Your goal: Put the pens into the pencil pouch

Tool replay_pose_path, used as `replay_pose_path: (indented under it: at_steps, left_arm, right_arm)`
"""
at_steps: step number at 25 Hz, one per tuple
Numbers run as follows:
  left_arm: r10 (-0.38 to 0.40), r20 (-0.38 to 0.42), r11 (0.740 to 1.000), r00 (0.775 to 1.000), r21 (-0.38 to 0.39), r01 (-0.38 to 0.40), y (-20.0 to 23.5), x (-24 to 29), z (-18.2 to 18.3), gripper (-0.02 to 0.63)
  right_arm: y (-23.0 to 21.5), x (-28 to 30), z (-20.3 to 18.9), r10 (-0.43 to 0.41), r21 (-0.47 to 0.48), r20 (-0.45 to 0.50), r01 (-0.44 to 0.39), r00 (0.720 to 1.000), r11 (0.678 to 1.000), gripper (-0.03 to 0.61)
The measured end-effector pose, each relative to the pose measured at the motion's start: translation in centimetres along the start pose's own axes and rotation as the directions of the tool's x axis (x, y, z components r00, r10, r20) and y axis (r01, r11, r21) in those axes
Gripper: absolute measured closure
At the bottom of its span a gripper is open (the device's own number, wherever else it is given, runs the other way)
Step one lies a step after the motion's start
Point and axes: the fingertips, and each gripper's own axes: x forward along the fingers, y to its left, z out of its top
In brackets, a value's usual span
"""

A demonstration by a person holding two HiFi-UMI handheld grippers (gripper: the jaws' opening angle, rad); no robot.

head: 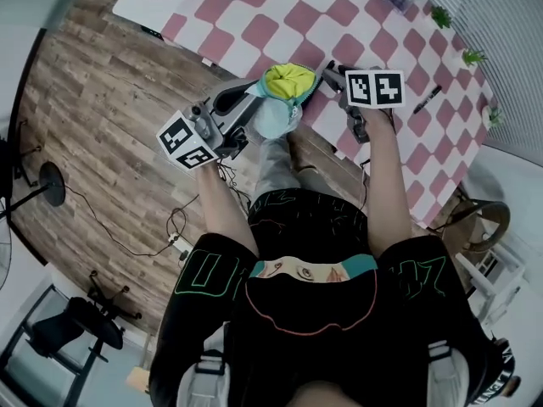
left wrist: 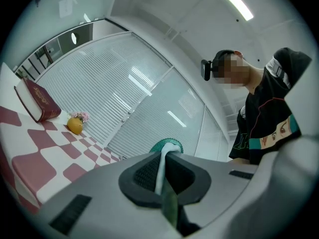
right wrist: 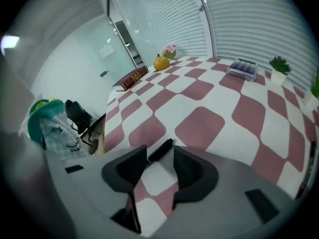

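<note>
While we look from the head view, the left gripper (head: 248, 108) holds the pouch (head: 284, 91) up in the air, just before the near edge of the table (head: 280, 24). The right gripper (head: 333, 75) is just beside the pouch, on its right, and points down at the table. One pen (head: 427, 98) lies on the table well apart to the right of this gripper. Another pen, which is nearer, does not show here, because the gripper covers that place.

In the left gripper view, the left gripper (left wrist: 164, 159) is closed tight on a fold of the pouch (left wrist: 168, 144). The pale cloth is pinched between the pads, and a green part stands out beyond them. So the pouch is held by its edge only.

In the right gripper view, the right gripper (right wrist: 159, 159) has its jaws wide apart and nothing is between the pads. The nearer pen (right wrist: 162, 149), a black one, lies flat on the table (right wrist: 199, 88) just beyond the jaw tips, in line with the gap. Its long axis runs slanted, from lower left to upper right. We judge that it is more along the line of closing than across it, so the hand should probably roll a little before going down. The pouch (right wrist: 47, 126) hangs at the left, off the table edge. The right hand is clearly the nearer one to this pen.
</note>
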Motion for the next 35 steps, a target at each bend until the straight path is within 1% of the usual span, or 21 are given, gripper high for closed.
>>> replay_pose_path:
  at_steps: [2,4,7,11,13,17,22,27,30,33,35]
  left_arm:
    - [-0.008,0.01,1.0,1.0,-0.005,0.008,-0.4,0.3,-0.1,0.611]
    - [-0.012,0.012,1.0,1.0,-0.011,0.012,0.3,0.2,-0.2,0.611]
    - [-0.012,0.009,1.0,1.0,-0.018,0.012,2.0,0.0,0.0,0.611]
    - [-0.022,-0.006,1.0,1.0,-0.018,0.022,1.8,0.4,0.3,0.611]
    - [-0.029,-0.016,0.999,0.999,-0.015,0.029,1.7,0.9,0.4,0.611]
    - [-0.053,-0.03,0.998,0.998,-0.014,0.053,3.3,2.2,0.6,0.611]
    - [-0.085,-0.045,0.996,0.995,-0.012,0.085,3.3,4.1,0.9,0.611]
    - [-0.104,-0.056,0.995,0.993,0.003,0.104,3.9,5.3,1.6,0.612]
    - [-0.111,-0.057,0.994,0.992,0.013,0.112,4.2,5.9,2.3,0.611]
    - [-0.114,-0.058,0.993,0.992,0.023,0.115,4.5,6.4,2.8,0.611]
    - [-0.114,-0.062,0.993,0.991,0.031,0.117,4.6,6.6,3.0,0.611]
  right_arm:
    - [-0.4,-0.1,-0.2,0.0,0.065,0.005,0.0,1.0,0.998,0.425]
    - [-0.9,0.8,0.0,-0.015,0.102,-0.001,0.016,1.0,0.995,0.425]
    - [-1.1,2.3,0.7,-0.045,0.105,-0.047,0.05,0.998,0.993,0.425]
    - [-1.1,1.7,0.5,-0.062,0.112,-0.094,0.072,0.994,0.991,0.448]
    - [-1.0,1.5,0.3,-0.052,0.12,-0.111,0.066,0.992,0.991,0.454]
    - [-1.5,2.8,0.7,-0.015,0.142,-0.155,0.037,0.988,0.989,0.471]
    - [-1.5,2.8,0.6,0.002,0.095,-0.229,0.021,0.974,0.995,0.476]
    - [-1.5,3.0,0.7,0.029,0.095,-0.246,-0.006,0.969,0.996,0.483]
    - [-1.4,3.1,0.7,0.009,0.048,-0.276,0.004,0.961,0.999,0.488]
    - [-1.2,3.2,0.4,-0.029,-0.014,-0.327,0.026,0.945,1.0,0.488]
    - [-1.2,3.2,0.4,-0.03,-0.03,-0.338,0.021,0.941,0.999,0.495]
